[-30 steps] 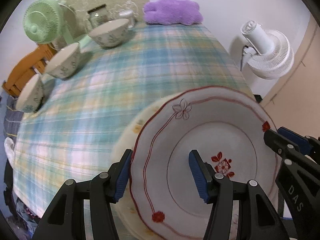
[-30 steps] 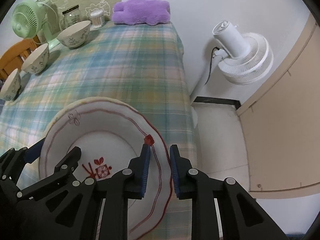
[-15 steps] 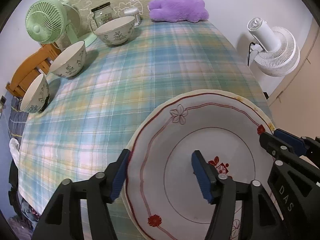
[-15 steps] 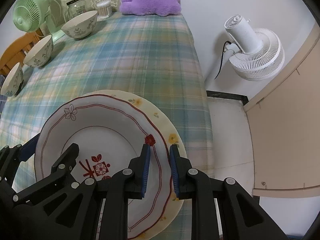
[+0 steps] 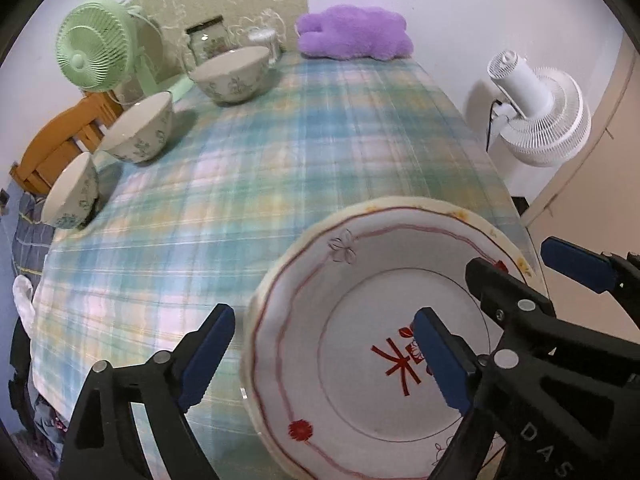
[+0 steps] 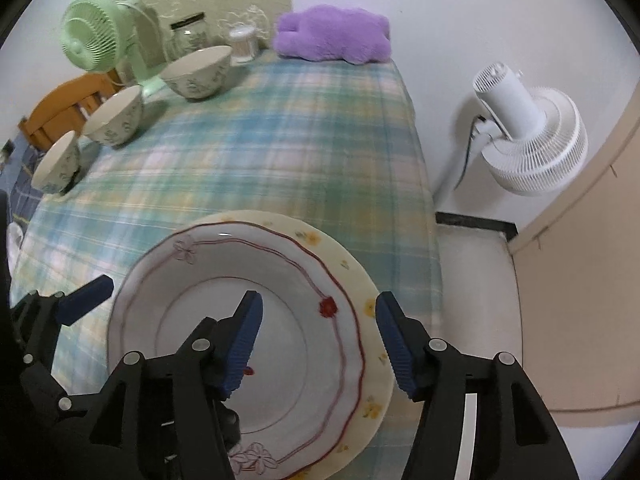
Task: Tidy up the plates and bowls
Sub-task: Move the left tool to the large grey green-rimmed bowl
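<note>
A white plate with a wavy red line [image 5: 352,300] [image 6: 280,280] lies on a larger cream plate with yellow flowers [image 6: 352,276] at the table's near right corner. My left gripper [image 5: 324,344] straddles the white plate's left rim, its jaws opening and the pads clear of the plate. My right gripper [image 6: 320,328] [image 5: 516,260] straddles the right rim of both plates, jaws also opening, with nothing pressed. Three patterned bowls stand upright in a row along the left edge: large [image 5: 236,76] [image 6: 200,72], medium [image 5: 140,132] [image 6: 116,120] and small [image 5: 72,196] [image 6: 58,164].
A plaid cloth [image 5: 280,152] covers the table. At the back stand a green fan [image 5: 96,56], a glass jar [image 5: 208,40] and a purple plush [image 5: 352,36]. A white floor fan [image 5: 540,120] stands off the right edge, and a wooden chair [image 5: 52,144] sits at the left.
The white plate came down onto the cream plate. My right gripper, shut on its rim before, has let go and opened. My left gripper's jaws spread wider.
</note>
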Motion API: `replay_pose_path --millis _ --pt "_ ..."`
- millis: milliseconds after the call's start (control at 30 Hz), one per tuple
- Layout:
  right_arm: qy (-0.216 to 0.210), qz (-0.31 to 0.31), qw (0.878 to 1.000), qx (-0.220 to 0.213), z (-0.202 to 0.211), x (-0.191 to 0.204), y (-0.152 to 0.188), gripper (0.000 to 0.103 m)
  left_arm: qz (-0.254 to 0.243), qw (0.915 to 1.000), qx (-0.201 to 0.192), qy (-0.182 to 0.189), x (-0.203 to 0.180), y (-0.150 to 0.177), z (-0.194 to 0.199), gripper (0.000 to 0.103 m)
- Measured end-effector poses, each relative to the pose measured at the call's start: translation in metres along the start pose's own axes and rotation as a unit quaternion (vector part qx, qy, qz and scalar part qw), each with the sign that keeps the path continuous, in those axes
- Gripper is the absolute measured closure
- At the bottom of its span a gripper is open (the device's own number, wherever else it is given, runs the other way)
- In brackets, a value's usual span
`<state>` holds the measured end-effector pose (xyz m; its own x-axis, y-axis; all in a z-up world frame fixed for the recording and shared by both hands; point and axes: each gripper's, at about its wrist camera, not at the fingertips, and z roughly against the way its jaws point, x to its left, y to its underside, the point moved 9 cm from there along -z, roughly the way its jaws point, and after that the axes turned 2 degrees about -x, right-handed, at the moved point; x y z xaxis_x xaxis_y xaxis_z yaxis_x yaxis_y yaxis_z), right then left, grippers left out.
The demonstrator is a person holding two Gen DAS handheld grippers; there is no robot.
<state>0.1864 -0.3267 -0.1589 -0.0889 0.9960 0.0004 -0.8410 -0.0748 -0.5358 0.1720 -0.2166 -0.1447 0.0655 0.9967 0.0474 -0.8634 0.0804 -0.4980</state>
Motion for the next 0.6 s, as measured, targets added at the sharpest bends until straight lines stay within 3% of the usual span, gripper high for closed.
replay_pose_path --millis 367,600 --pt "-0.017 0.012 0.999 -0.040 0.025 0.041 -0.024 0.039 0.033 0.9985 -0.042 0.010 0.048 -0.015 0.024 0.011" --pt "-0.015 -0.024 0.998 -0.049 0.029 0.082 -0.037 0.039 0.014 0.9981 -0.055 0.023 0.099 -0.026 0.028 0.011"
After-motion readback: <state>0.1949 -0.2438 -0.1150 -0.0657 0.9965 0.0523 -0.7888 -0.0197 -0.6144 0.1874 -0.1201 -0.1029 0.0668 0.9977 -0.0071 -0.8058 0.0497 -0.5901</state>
